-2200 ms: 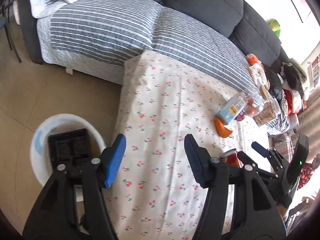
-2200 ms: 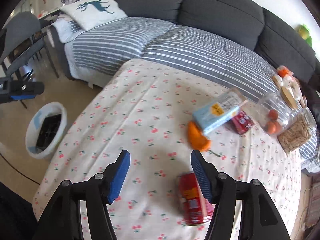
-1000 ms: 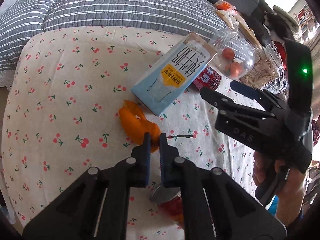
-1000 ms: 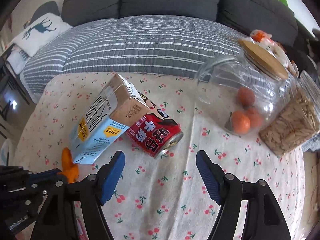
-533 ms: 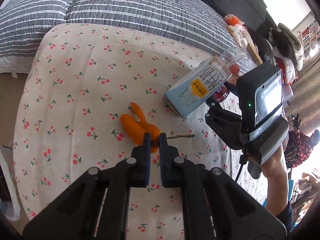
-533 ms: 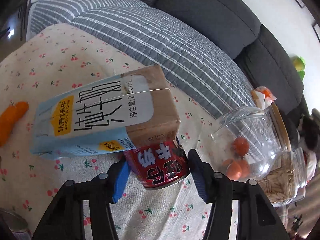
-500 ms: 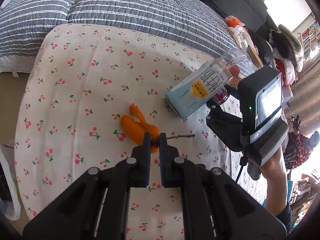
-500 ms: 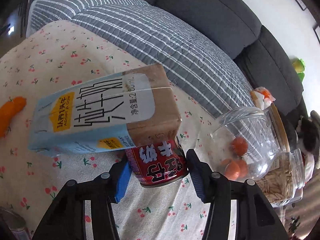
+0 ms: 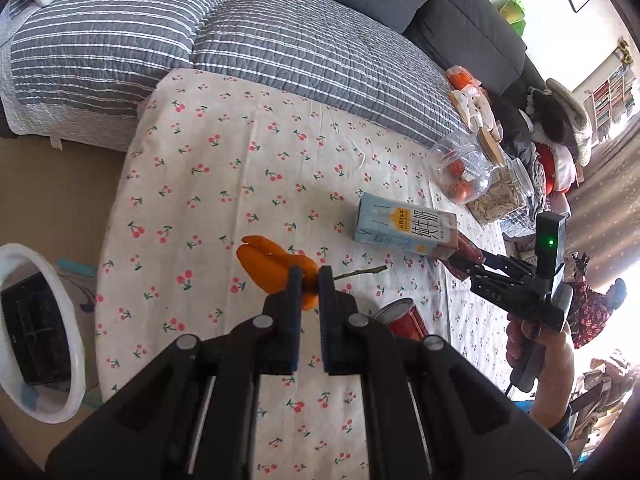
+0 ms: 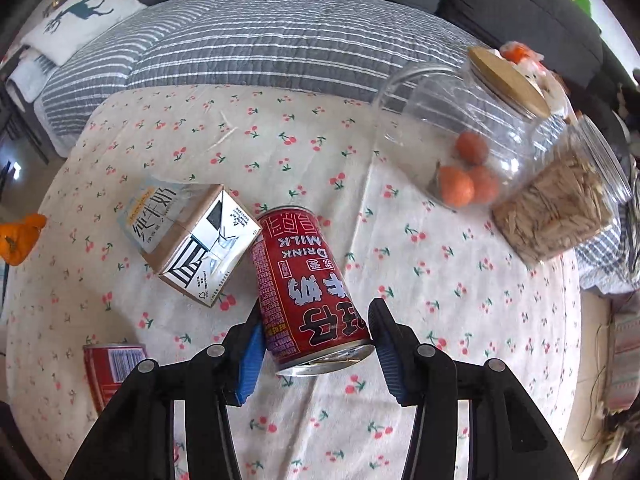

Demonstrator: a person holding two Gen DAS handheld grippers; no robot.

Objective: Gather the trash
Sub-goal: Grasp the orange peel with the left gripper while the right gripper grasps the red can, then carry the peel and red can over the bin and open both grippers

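My left gripper [image 9: 307, 274] is shut on an orange peel [image 9: 270, 266] with a thin stem and holds it over the cherry-print table [image 9: 224, 184]. My right gripper [image 10: 316, 320] is shut on a red milk drink can [image 10: 308, 284], lifted off the cloth. The right gripper also shows in the left wrist view [image 9: 476, 266]. A blue milk carton [image 10: 188, 236] lies on its side beside the can; it also shows in the left wrist view [image 9: 404, 230]. A second red can [image 9: 402, 318] lies near the table's front; it also shows in the right wrist view [image 10: 110, 368].
A white bin [image 9: 76, 364] with a black tray inside stands on the floor at the left. Two glass jars, one with oranges [image 10: 464, 128] and one with seeds [image 10: 568, 200], stand at the table's right. A grey striped sofa [image 9: 260, 40] lies behind.
My right gripper has closed on the red can and pulled it away from the carton, which now lies flat. My left gripper, shut on the peel, has drawn back toward the bin side.
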